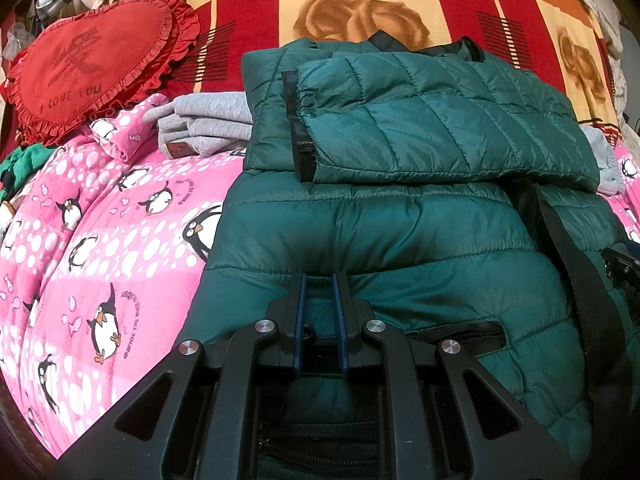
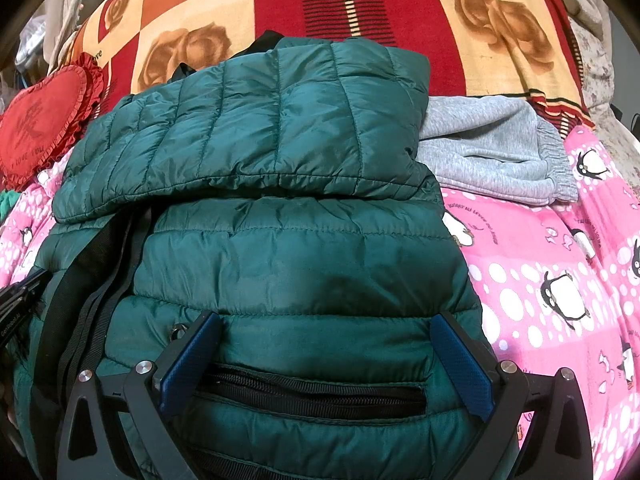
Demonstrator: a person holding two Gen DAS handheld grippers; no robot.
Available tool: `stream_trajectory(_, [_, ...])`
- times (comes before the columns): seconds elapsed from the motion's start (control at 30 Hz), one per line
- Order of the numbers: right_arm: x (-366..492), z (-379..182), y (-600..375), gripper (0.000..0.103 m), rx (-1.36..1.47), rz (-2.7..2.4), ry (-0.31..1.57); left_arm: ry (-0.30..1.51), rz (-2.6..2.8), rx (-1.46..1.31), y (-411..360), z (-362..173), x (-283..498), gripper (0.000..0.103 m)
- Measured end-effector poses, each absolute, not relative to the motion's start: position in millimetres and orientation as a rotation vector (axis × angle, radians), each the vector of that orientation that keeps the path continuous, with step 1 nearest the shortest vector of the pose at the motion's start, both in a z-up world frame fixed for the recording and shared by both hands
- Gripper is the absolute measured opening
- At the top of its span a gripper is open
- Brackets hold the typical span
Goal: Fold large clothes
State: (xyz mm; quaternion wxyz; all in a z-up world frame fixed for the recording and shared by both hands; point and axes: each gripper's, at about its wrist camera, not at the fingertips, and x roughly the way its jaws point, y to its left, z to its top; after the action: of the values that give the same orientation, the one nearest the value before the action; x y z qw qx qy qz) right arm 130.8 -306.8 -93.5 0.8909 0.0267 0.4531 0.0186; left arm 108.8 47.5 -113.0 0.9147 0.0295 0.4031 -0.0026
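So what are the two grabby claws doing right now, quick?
Left gripper: shut, pressed against the green puffer jacket; whether it pinches fabric cannot be told.
Right gripper: open wide, straddling the jacket's hem, not clamping it.

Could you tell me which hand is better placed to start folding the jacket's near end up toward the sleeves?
Probably left: its tongs are shut at the jacket's near end, while the right tongs stand open.

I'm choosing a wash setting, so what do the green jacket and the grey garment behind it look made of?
Green jacket: probably thin nylon or polyester shell, slightly glossy, with stitched puffy quilting that suggests padded fill. Grey garment: looks like matte cotton-blend fleece knit, with a soft heathered surface and a gathered elastic edge.
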Motion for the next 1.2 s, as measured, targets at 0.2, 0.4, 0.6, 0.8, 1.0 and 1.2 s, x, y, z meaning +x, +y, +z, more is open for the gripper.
stream_trajectory(0.2, [130.7, -93.5, -306.5, 0.103, 0.055, 0.039, 0.941, 0.830, -0.005, 0.060, 47.5, -113.1, 108.6, 0.013])
stream_trajectory(0.4, [130.6, -93.6, -306.6, 0.103, 0.055, 0.039, 0.940, 0.829, -0.006, 0.060, 47.3, -113.1, 108.5, 0.013])
stream_trajectory(0.6, [130.5, -93.7, -306.6, 0.103, 0.055, 0.039, 0.940, 0.829, -0.005, 0.061, 46.8, -113.1, 108.6, 0.013])
stream_trajectory(0.8, [130.4, -93.7, -306.8, 0.103, 0.055, 0.038, 0.940, 0.829, -0.006, 0.060, 47.2, -112.9, 108.5, 0.013])
stream_trajectory(1.0, [130.0, -94.0, -307.1, 0.103, 0.055, 0.039, 0.940, 0.829, -0.006, 0.059, 46.9, -112.9, 108.6, 0.013])
stream_trajectory(1.2, [129.8, -90.0, -305.2, 0.103, 0.037, 0.033, 0.967, 0.827, -0.008, 0.055, 46.6, -112.1, 108.4, 0.013])
